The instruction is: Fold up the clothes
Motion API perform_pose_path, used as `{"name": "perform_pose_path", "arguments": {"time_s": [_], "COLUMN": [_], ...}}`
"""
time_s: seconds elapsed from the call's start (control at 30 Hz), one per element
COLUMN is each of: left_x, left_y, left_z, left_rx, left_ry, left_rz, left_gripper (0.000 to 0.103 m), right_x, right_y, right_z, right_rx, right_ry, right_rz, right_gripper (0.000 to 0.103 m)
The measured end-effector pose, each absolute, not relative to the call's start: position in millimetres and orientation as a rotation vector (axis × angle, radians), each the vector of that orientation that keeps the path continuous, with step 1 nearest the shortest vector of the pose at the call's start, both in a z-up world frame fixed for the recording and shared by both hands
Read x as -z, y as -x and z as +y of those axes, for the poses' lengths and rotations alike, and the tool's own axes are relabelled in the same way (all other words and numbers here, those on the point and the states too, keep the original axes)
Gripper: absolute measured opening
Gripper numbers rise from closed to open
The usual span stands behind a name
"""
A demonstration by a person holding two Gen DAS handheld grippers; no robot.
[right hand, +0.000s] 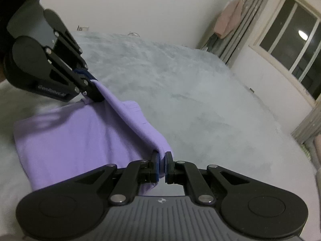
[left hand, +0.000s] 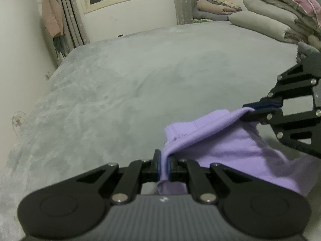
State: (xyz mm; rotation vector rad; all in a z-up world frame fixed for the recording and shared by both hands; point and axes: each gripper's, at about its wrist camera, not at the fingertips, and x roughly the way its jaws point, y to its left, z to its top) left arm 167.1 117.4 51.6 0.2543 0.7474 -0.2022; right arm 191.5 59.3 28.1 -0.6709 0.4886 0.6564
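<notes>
While level, both grippers' fingers (left hand: 158,161) on purple garment (right hand: 80,132)

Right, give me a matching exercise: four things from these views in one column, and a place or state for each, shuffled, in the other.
Things:
1. purple garment
2. folded quilts
3. pink clothing
4. window

Places or states:
A. stacked at the far right of the bed
B. hanging beside the curtain
C. one edge lifted and pinched at both ends by the grippers
D. set in the wall, dark outside

Pairs: 1-C, 2-A, 3-B, 4-D

The left gripper and right gripper each clamp that edge over the grey bed.
</notes>
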Motion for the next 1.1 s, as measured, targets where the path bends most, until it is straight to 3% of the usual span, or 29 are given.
{"name": "perform_pose_path", "arguments": {"time_s": [0.23, 0.33, 0.37, 0.4, 0.43, 0.67, 0.73, 0.8, 1.0, 1.1], "left_x": [-49.4, -47.0, -46.5, -46.6, -47.2, -64.7, -67.4, -69.6, -58.3, -48.6], "left_y": [-181.7, -188.2, -190.1, -191.9, -191.9, -140.1, -117.8, -94.6, -70.9, -66.6], "left_z": [120.3, 123.5, 125.6, 128.4, 131.6, 142.5, 136.2, 131.3, 134.9, 138.9], "left_rx": [0.203, 0.189, 0.179, 0.167, 0.157, 0.135, 0.164, 0.183, 0.182, 0.17], "left_ry": [-0.26, -0.24, -0.232, -0.224, -0.211, -0.123, -0.091, -0.026, 0.135, 0.202], "left_rz": [0.751, 0.765, 0.77, 0.771, 0.77, 0.727, 0.73, 0.743, 0.764, 0.775], "left_gripper": [0.006, 0.021, 0.033, 0.038, 0.038, 0.043, 0.045, 0.046, 0.046, 0.046], "right_x": [-24.0, -24.9, -25.4, -25.5, -26.1, -42.3, -47.8, -46.6, -36.7, -25.9], "right_y": [-196.3, -208.2, -211.3, -214.0, -213.6, -170.3, -147.7, -135.2, -107.5, -92.4], "right_z": [51.8, 51.1, 49.9, 48.4, 46.4, 12.1, -1.8, -19.9, -78.5, -82.4], "right_rx": [-0.656, -0.642, -0.627, -0.611, -0.59, -0.524, -0.549, -0.588, -0.702, -0.728], "right_ry": [0.646, 0.626, 0.618, 0.609, 0.605, 0.489, 0.423, 0.278, -0.244, -0.273], "right_rz": [0.529, 0.549, 0.55, 0.555, 0.55, 0.494, 0.524, 0.603, 0.866, 0.9], "right_gripper": [0.004, 0.005, 0.006, 0.014, 0.022, 0.032, 0.049, 0.054, 0.054, 0.054]}}
